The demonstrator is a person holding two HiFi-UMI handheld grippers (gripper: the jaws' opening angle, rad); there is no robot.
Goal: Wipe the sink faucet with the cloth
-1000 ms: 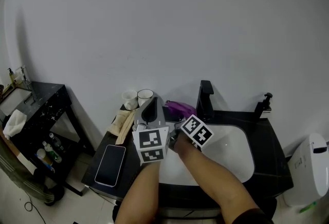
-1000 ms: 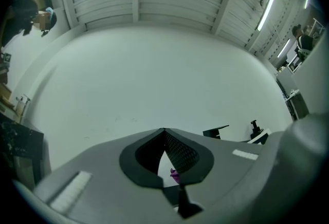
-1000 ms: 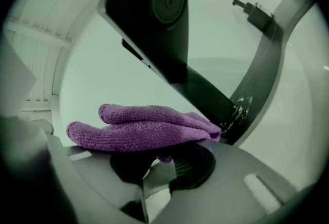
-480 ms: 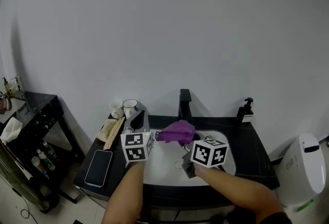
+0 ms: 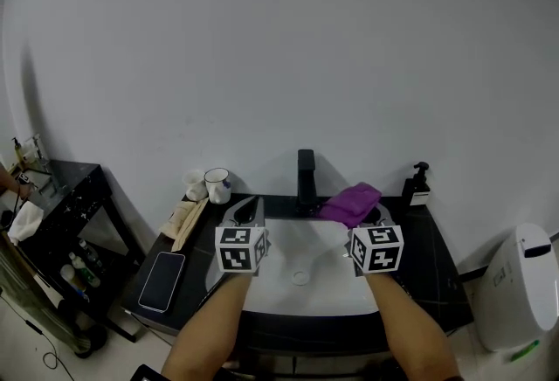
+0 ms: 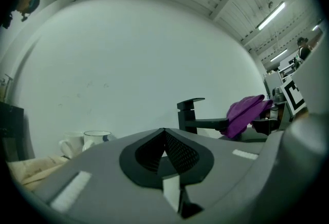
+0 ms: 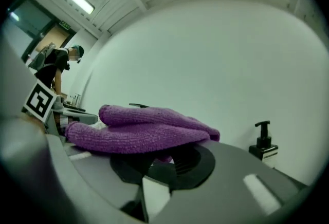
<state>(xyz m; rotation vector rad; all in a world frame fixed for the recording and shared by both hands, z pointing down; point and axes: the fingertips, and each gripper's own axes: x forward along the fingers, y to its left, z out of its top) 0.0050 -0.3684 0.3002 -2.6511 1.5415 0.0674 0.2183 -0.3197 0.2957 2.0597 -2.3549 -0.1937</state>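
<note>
A second earlier both grippers had been crowded at the back left of the sink, where the purple cloth lay beside the faucet. By this moment they had drawn apart. The left gripper (image 5: pixel 250 203) had settled over the left rim of the sink (image 5: pixel 288 296), its jaws pressed together with nothing between them. The black faucet (image 5: pixel 306 176) stood between the two tools at the back of the basin. The purple cloth (image 5: pixel 351 202) had crossed in front of it, and hung just to its right, bunched and lifted off the counter. The right gripper (image 5: pixel 364 215) had its jaws clamped on the cloth's underside. From where I stood I could not tell whether the cloth's left edge touched the spout or only came close to it. I judged the pick-up done and the wiping not yet started, with the cloth well placed to begin on the faucet's right side.

The counter (image 5: pixel 437 259) was black around a white basin. On its left end lay a phone (image 5: pixel 164 269), face up, and behind it two mugs (image 5: pixel 210 185) stood against the wall. A black soap dispenser (image 5: pixel 417 185) stood at the back right. Well off to the left was a dark side table (image 5: pixel 61 187), to the right a white bin (image 5: pixel 517 283), and behind everything a bare white wall.
</note>
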